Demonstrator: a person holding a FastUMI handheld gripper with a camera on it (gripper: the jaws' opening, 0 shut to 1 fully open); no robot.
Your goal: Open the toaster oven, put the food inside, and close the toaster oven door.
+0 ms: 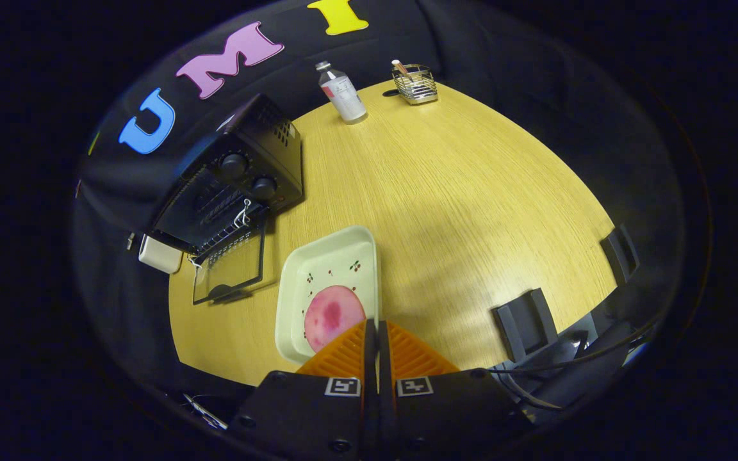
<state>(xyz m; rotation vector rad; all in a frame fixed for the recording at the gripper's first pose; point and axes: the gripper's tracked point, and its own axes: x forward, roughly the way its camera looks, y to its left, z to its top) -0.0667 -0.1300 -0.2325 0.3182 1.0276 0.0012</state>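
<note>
Gripper (377, 330) jaws pressed together on the tray (298, 288) rim, tray lengthwise toward open toaster oven (241, 173).

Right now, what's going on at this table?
A hand-held gripper with orange fingers pinches the rim of a white tray holding a pink round of food. The black toaster oven beyond already has its glass door folded down open. The tray rests on the wooden table, not yet inside.
</note>
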